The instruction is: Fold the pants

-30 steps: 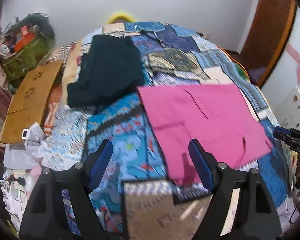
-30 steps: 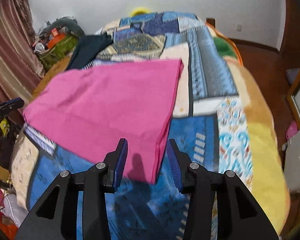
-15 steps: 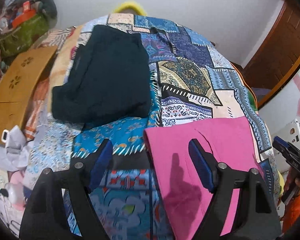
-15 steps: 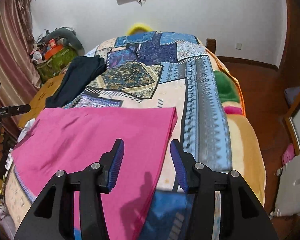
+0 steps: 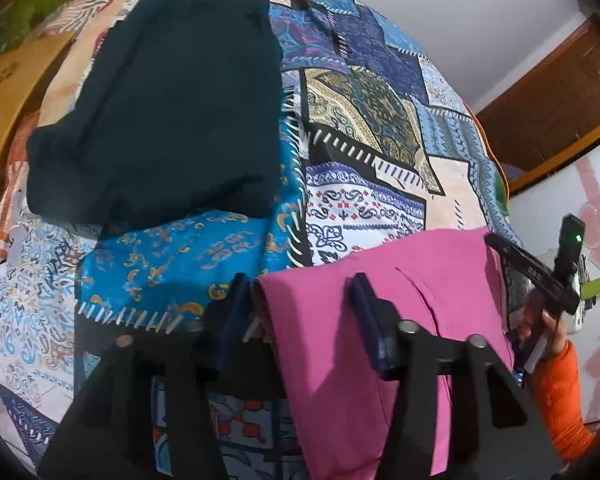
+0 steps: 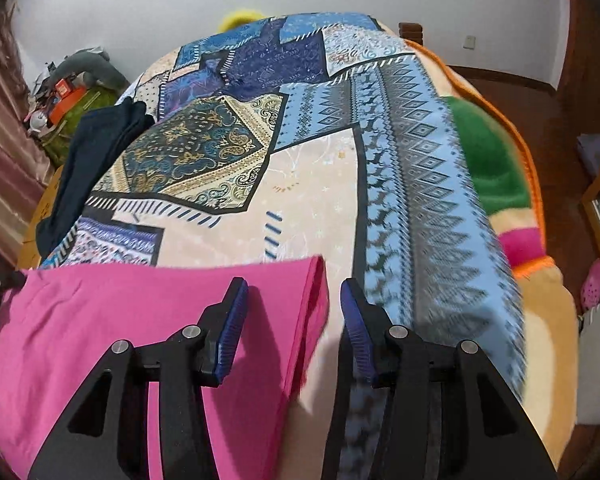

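Lying on the patchwork bedspread [image 5: 364, 208] are two pieces of clothing. One is the pair of pink pants [image 5: 340, 360], near the cameras. The other is a dark folded garment [image 5: 167, 96], farther off and to the left, well apart from the pink one.

There are two grippers, each with two blue pads. The left gripper [image 5: 300, 320] sits over the far left corner of the pink pants. Its jaws are about half open and closing. The corner of the cloth is between them, but the pads do not press on it: the left pad is just beside the edge and the right pad is above the cloth.

The right gripper [image 6: 291, 332] is at the far right corner of the pink pants [image 6: 139, 340]. Its jaws are partly open. The folded edge is between the pads, with a gap on each side. The right pad is over the bedspread.

In the left view an orange sleeve [image 5: 556, 396] shows at the right edge.
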### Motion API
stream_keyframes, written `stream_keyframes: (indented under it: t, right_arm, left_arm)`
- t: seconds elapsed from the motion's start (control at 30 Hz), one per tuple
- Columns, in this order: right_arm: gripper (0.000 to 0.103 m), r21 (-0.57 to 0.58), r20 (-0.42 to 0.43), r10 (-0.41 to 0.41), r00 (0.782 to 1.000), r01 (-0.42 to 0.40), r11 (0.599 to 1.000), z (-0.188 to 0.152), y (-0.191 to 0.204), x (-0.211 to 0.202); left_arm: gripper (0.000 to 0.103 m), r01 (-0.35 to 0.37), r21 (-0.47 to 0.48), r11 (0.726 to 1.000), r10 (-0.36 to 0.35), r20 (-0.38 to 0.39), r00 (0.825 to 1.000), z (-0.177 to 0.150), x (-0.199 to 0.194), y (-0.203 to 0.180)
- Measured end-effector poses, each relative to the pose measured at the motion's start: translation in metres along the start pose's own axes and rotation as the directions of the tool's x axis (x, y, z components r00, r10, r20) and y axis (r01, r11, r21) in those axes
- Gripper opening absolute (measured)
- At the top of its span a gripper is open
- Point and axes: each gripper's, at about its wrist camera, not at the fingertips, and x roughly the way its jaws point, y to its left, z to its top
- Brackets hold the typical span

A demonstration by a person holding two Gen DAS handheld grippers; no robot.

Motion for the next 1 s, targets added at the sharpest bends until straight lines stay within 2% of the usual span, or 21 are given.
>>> stream_keyframes:
  t: [0.2, 0.23, 0.27, 0.3, 0.33, 0.37, 0.43, 0.5, 0.67, 0.77, 0.87, 0.93, 1.0]
  right_arm:
    - [0.033, -0.115, -0.038, -0.041, 0.998, 0.037, 0.993, 0.001, 0.015, 0.018]
    - [0.028, -0.141, -0.042, -0.056, 0.998, 0.050, 0.989, 0.000, 0.019, 0.021]
    - [0.019, -0.154, -0.044, -0.069, 0.997, 0.061, 0.986, 0.000, 0.020, 0.022]
    - [0.013, -0.172, -0.047, -0.088, 0.995, 0.078, 0.982, -0.002, 0.023, 0.024]
    - [0.009, -0.179, -0.054, -0.087, 0.995, 0.076, 0.981, -0.001, 0.024, 0.025]
    - [0.008, -0.187, -0.054, -0.093, 0.994, 0.082, 0.979, -0.002, 0.024, 0.026]
    - [0.007, -0.211, -0.051, -0.117, 0.992, 0.104, 0.972, -0.005, 0.027, 0.028]
    - [0.007, -0.230, -0.046, -0.140, 0.989, 0.126, 0.965, -0.006, 0.030, 0.029]
    - [0.004, -0.261, -0.039, -0.198, 0.980, 0.181, 0.948, -0.007, 0.036, 0.034]
    - [0.006, -0.295, -0.027, -0.237, 0.971, 0.219, 0.930, -0.009, 0.044, 0.033]
    - [0.008, -0.297, -0.028, -0.242, 0.970, 0.224, 0.928, -0.009, 0.049, 0.024]
    - [0.012, -0.275, -0.023, -0.222, 0.975, 0.207, 0.939, -0.008, 0.051, 0.011]
    - [0.019, -0.263, 0.002, -0.200, 0.980, 0.194, 0.945, -0.005, 0.057, 0.000]
  left_arm:
    - [0.040, 0.028, -0.041, 0.999, -0.027, 0.019, 0.999, -0.002, -0.003, 0.005]
    - [0.038, 0.022, -0.038, 0.999, -0.021, 0.026, 0.999, -0.003, -0.004, 0.005]
    - [0.033, 0.012, -0.032, 0.999, -0.011, 0.031, 0.999, -0.004, -0.006, 0.005]
    - [0.023, -0.007, -0.021, 1.000, 0.008, 0.042, 0.999, -0.006, -0.008, 0.003]
    - [0.014, -0.049, -0.017, 0.999, 0.050, 0.060, 0.997, -0.008, -0.010, 0.003]
    - [0.014, -0.064, -0.016, 0.998, 0.065, 0.065, 0.996, -0.010, -0.012, 0.003]
    - [0.014, -0.053, -0.033, 0.998, 0.055, 0.074, 0.996, -0.014, -0.013, 0.009]
    - [0.014, -0.072, -0.032, 0.997, 0.074, 0.079, 0.994, -0.017, -0.012, 0.012]
    - [0.014, -0.179, 0.013, 0.984, 0.177, 0.101, 0.979, -0.022, -0.014, 0.004]
    - [0.020, -0.236, 0.066, 0.969, 0.229, 0.101, 0.968, -0.022, -0.016, -0.004]
    - [0.021, -0.247, 0.100, 0.964, 0.236, 0.106, 0.966, -0.022, -0.023, -0.010]
    - [0.024, -0.244, 0.122, 0.962, 0.230, 0.118, 0.966, -0.021, -0.031, -0.015]
    - [0.036, -0.264, 0.132, 0.956, 0.244, 0.147, 0.959, -0.021, -0.040, -0.021]
